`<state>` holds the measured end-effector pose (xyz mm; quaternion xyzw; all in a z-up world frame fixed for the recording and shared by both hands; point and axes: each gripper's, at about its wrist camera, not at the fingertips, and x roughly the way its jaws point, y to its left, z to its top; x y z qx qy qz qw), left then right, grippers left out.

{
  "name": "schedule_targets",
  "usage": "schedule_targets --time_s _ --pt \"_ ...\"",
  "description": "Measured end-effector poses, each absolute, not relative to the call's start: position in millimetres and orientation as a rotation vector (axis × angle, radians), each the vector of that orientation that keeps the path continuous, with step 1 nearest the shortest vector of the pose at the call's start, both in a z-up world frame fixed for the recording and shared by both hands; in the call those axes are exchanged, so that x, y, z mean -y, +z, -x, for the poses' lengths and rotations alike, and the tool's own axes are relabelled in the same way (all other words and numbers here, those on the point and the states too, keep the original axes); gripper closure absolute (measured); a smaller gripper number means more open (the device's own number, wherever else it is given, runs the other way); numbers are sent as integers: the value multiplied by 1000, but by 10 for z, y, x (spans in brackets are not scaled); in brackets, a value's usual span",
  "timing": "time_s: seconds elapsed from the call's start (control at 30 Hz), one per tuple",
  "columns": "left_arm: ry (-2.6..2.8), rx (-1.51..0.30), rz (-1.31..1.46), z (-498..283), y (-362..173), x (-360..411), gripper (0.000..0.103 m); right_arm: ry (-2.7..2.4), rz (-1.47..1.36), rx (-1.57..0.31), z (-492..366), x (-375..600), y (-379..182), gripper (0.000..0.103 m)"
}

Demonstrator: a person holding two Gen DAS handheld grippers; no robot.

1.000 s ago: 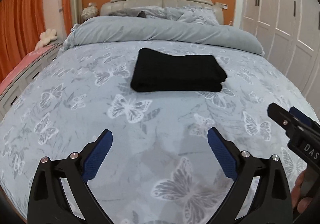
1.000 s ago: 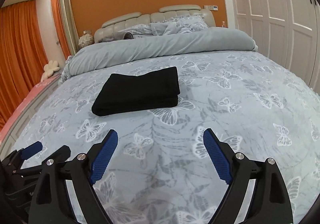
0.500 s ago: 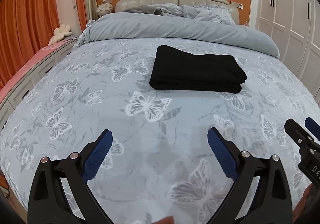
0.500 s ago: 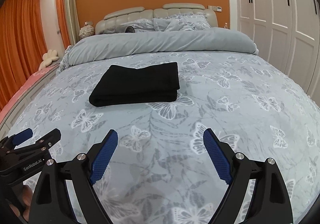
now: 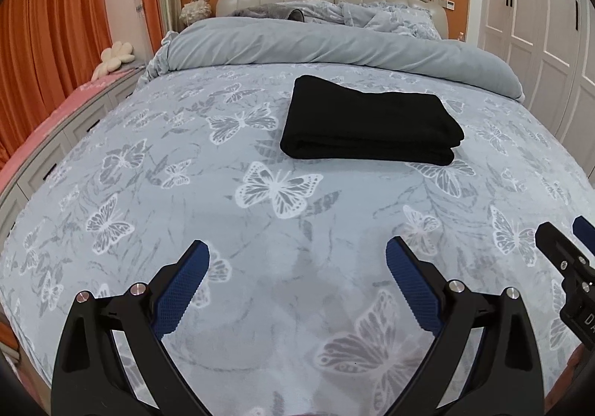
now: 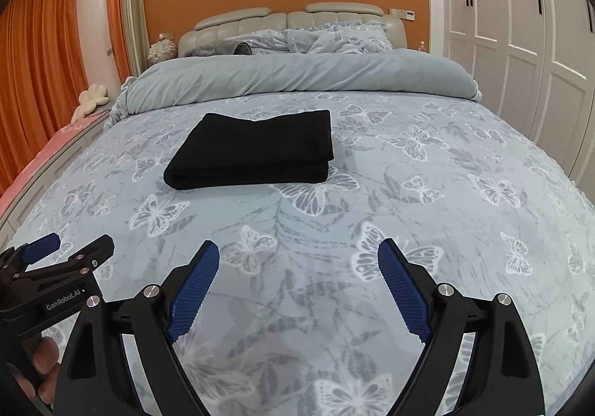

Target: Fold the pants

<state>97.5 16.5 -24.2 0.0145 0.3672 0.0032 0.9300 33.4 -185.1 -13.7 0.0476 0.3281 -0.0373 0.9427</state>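
Observation:
The black pants (image 5: pixel 368 126) lie folded into a neat rectangle on the butterfly-print bed cover (image 5: pixel 260 215); they also show in the right wrist view (image 6: pixel 256 152). My left gripper (image 5: pixel 297 256) is open and empty, well short of the pants, above the near part of the bed. My right gripper (image 6: pixel 297 256) is open and empty too, equally far back. Each gripper shows at the edge of the other's view: the right gripper (image 5: pixel 569 245) and the left gripper (image 6: pixel 70 248).
A rolled grey duvet (image 6: pixel 297 77) and pillows (image 6: pixel 334 38) lie at the head of the bed. White wardrobe doors (image 6: pixel 520 25) stand to the right. Orange curtains (image 5: pixel 48 36) and a pink-topped bench (image 5: pixel 55 111) run along the left.
Both grippers have drawn back and risen a little from the bed; the folded pants look farther away and have not moved. Both stay open.

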Motion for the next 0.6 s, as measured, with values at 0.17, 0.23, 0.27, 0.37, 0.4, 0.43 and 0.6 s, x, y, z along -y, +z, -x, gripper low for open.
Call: schedule_targets --time_s 0.17,0.23,0.27,0.37,0.4,0.43,0.6 --pt "6 -733 -23 -966 -268 -167 9 -77 -93 -676 -325 1859 -147 18" --pt "1 -730 -35 -957 -274 -142 9 -75 -88 -679 -332 1864 -148 18" --pt "11 -722 -48 -944 -273 -126 9 -75 -85 -680 -332 1863 -148 18" --pt "7 -727 -80 -933 -266 -82 9 -75 -78 -683 -322 1856 -154 18" --pt "-3 -739 -84 -934 -268 -71 9 -75 -77 -685 -320 1852 -158 18" --pt "-14 -743 -85 -928 -268 -61 9 -75 -76 -686 -316 1854 -157 18" --pt "-33 -748 -87 -901 -277 -49 9 -81 -74 -684 -306 1856 -162 18"
